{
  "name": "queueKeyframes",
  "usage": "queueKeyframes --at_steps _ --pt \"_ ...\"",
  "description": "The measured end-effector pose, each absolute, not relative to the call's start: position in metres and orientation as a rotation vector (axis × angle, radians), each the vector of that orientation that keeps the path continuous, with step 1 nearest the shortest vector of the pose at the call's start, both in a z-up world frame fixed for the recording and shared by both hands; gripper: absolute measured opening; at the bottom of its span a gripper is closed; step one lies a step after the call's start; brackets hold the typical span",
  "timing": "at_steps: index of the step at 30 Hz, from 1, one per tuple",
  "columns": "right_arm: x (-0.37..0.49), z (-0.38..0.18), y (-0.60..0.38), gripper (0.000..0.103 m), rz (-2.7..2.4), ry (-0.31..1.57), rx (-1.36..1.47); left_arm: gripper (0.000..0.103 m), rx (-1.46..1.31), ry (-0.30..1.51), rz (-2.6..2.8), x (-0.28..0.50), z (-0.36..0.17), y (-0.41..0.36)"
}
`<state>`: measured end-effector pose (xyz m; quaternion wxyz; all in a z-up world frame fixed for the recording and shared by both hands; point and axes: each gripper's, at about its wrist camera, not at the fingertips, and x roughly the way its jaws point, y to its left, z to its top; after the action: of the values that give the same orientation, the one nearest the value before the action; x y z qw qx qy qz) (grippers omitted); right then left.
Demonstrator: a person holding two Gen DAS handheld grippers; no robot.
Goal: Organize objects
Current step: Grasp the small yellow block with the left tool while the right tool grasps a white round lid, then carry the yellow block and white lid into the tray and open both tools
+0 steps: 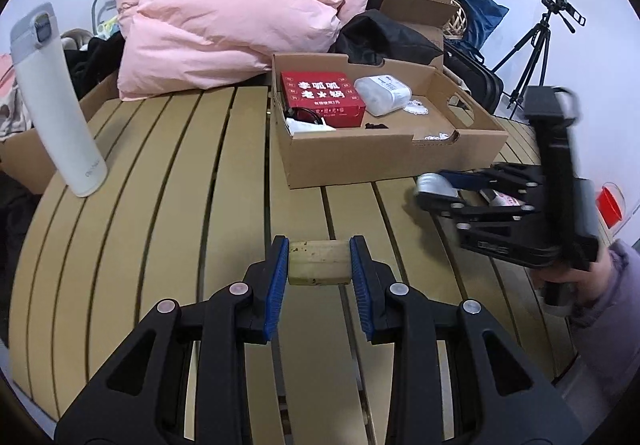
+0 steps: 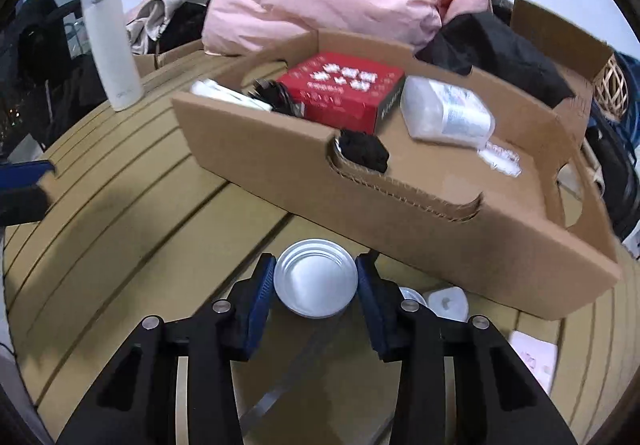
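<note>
My left gripper (image 1: 319,265) is shut on a pale yellowish block (image 1: 319,261), held just above the slatted wooden table (image 1: 160,205). A round silver tin (image 2: 315,277) sits between the blue pads of my right gripper (image 2: 316,279), which touch it on both sides. From the left wrist view the same tin (image 1: 434,185) shows at the tips of the right gripper (image 1: 430,191), blurred, in front of the cardboard tray (image 1: 360,161). The tray (image 2: 280,149) holds a red box (image 2: 344,89), a white plastic container (image 2: 446,113) and a small black item (image 2: 364,147).
A white thermos (image 1: 56,101) stands at the table's left. A pink duvet (image 1: 224,13) and dark clothes are piled behind the tray. Small white items (image 2: 446,301) and a pale packet (image 2: 534,357) lie below the right gripper. A tripod (image 1: 536,41) stands far right.
</note>
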<state>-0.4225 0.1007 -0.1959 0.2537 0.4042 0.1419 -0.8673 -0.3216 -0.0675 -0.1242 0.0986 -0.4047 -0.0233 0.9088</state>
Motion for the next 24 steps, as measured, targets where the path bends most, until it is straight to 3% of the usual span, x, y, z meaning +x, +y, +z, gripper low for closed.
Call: queueKeyframes --at_steps 8,13,18,21,24 --pt "-0.352 -0.117 0.149 0.044 -2.426 0.280 1.078 0.027 -1.134 -0.058 2.657 -0.303 -0.087 -0.057" --pt "-0.349 -0.080 0.187 0.044 -2.478 0.225 1.086 0.027 -1.098 -0.066 2.570 -0.349 -0.060 -0.032" --pt "-0.423 -0.060 0.208 0.044 -2.490 0.150 1.129 0.027 -1.233 -0.149 2.462 -0.452 -0.054 0.005" --pt "-0.494 -0.063 0.213 0.044 -2.475 0.030 1.209 0.027 -1.329 -0.072 2.480 -0.518 -0.077 0.032" --pt "-0.554 -0.078 0.205 0.044 -2.491 0.056 1.302 0.027 -1.460 -0.079 2.486 -0.567 -0.111 0.042"
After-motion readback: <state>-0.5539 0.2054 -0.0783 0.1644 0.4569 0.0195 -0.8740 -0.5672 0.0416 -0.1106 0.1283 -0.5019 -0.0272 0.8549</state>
